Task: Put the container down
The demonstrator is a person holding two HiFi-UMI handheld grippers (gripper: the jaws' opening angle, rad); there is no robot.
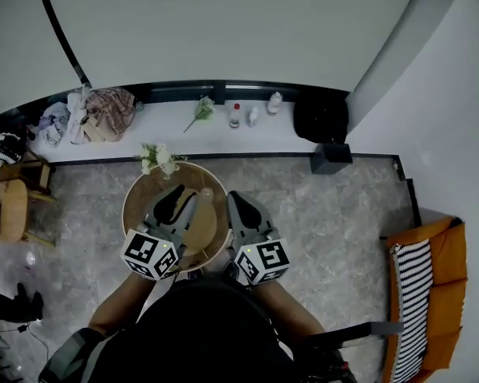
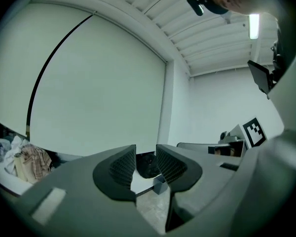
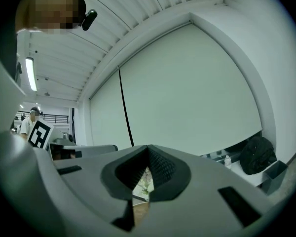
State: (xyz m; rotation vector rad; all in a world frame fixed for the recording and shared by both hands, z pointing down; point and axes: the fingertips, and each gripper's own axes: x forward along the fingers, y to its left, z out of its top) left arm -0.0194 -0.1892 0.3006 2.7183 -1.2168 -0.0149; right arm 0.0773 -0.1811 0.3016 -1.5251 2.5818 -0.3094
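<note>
In the head view a round wooden table lies below me. A small pale container stands on it, between my two grippers and touching neither. My left gripper hovers over the table's left half. In the left gripper view its jaws stand close together with nothing between them. My right gripper hangs over the table's right edge. In the right gripper view its tips meet and it holds nothing.
White flowers stand at the table's far rim. A white ledge behind holds small bottles, a cut flower, clothes and a black bag. A grey box sits below. An orange chair is at right.
</note>
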